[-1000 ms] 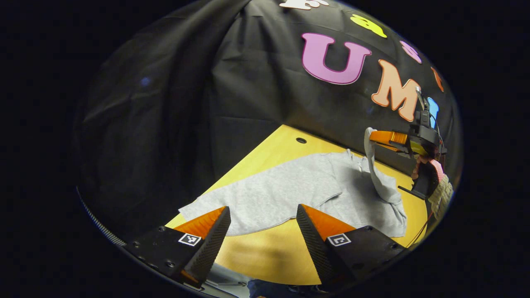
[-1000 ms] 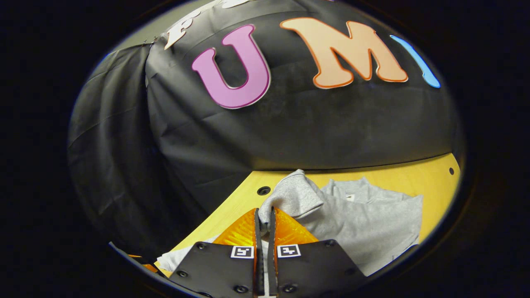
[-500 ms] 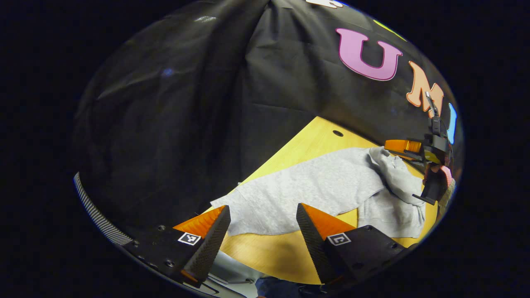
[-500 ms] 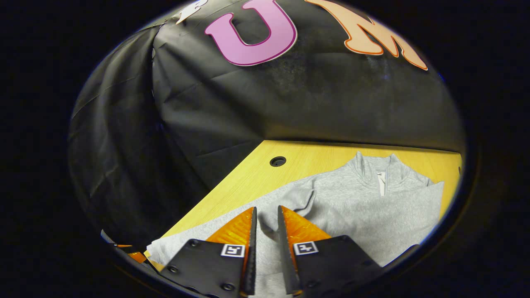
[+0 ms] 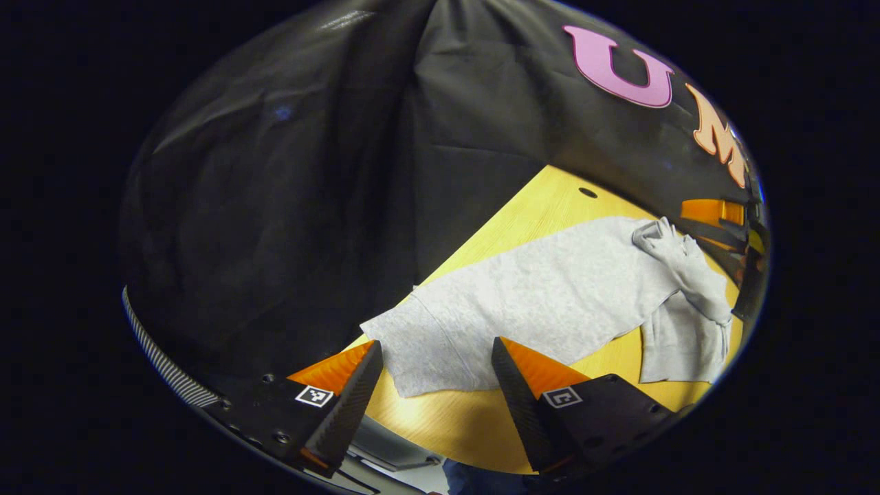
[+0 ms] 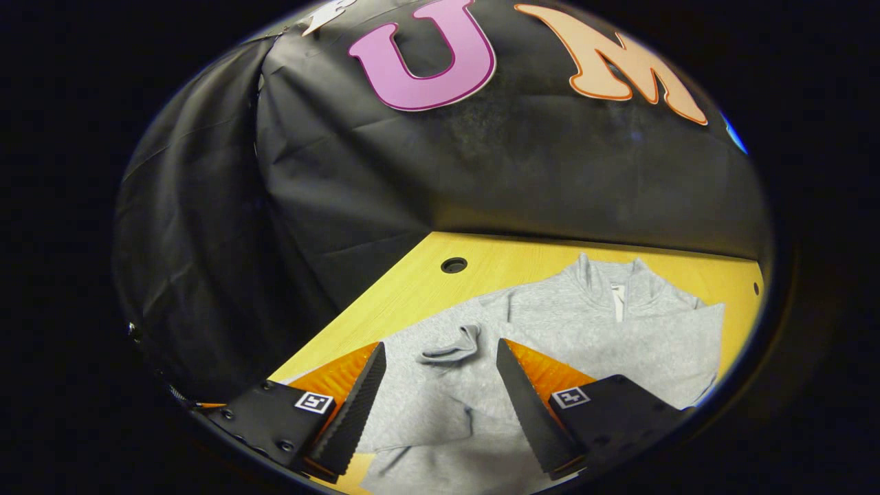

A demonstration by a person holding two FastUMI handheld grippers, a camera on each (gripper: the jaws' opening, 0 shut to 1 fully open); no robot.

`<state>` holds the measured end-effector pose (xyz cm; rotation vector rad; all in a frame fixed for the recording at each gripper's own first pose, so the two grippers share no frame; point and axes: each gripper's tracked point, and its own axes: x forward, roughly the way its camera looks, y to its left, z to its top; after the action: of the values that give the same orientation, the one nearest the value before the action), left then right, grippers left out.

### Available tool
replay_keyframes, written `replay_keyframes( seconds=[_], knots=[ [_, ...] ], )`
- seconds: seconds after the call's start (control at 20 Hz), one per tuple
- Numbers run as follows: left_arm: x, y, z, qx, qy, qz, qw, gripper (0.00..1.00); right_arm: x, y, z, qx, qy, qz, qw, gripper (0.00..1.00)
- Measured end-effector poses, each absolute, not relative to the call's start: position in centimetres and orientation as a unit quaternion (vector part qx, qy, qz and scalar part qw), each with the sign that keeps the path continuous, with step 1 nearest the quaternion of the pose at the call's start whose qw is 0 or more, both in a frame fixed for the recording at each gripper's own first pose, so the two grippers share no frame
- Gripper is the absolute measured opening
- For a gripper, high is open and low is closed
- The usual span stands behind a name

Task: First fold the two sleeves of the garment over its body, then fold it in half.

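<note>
Left gripper view: the left gripper (image 5: 434,375) hangs spread wide with nothing in it, just over the near hem of the grey garment (image 5: 550,302) lying flat on the tabletop (image 5: 447,426); a bare wood strip runs along the near edge.

Right gripper view: the right gripper (image 6: 440,378) is wide apart too, the folded-over sleeve cuff (image 6: 450,347) lying loose on the garment's body between its fingers, with bare tabletop toward the wall.

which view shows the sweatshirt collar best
The right gripper view: the collar faces the camera, its zip opening plain. The left gripper view shows the sweatshirt lengthwise from its hem; the collar end there is far off, under the folded sleeve.
</note>
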<state>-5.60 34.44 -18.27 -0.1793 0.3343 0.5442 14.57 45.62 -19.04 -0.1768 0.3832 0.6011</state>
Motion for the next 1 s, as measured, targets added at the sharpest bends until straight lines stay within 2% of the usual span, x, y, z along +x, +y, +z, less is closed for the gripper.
replay_keyframes(
  seconds=[0.2, 0.25, 0.55, 0.6, 0.65, 0.75, 0.8, 1.0],
  knots=[
    [-5.5, 34.6, -19.7, -0.087, 0.179, 0.273, 0.941, 0.94, 14.5, 41.9, -17.2, -0.1, 0.176, 0.276, 0.94, 0.99],
    [-5.4, 34.5, -19.8, -0.083, 0.181, 0.274, 0.941, 0.97, 14.6, 40.8, -16.9, -0.105, 0.175, 0.267, 0.942, 0.99],
    [-5.5, 34.4, -19.9, -0.076, 0.183, 0.281, 0.939, 0.94, 14.4, 33.8, -14.8, -0.116, 0.168, 0.218, 0.954, 0.99],
    [-5.5, 34.4, -19.9, -0.078, 0.183, 0.282, 0.939, 0.92, 14.3, 32.7, -14.5, -0.114, 0.167, 0.211, 0.956, 0.96],
    [-5.5, 34.3, -19.9, -0.079, 0.182, 0.283, 0.939, 0.93, 14.2, 31.8, -14.1, -0.112, 0.166, 0.203, 0.958, 0.99],
    [-4.8, 33.8, -19.8, -0.079, 0.183, 0.275, 0.941, 0.8, 13.7, 30.0, -13.7, -0.108, 0.165, 0.19, 0.962, 0.99],
    [-4.6, 33.5, -19.9, -0.076, 0.185, 0.27, 0.942, 0.63, 13.5, 29.2, -13.6, -0.106, 0.165, 0.186, 0.963, 0.99],
    [-3.7, 32.8, -19.7, -0.078, 0.185, 0.274, 0.94, 0.18, 12.7, 26.5, -13.3, -0.097, 0.167, 0.17, 0.966, 0.99]
  ],
)
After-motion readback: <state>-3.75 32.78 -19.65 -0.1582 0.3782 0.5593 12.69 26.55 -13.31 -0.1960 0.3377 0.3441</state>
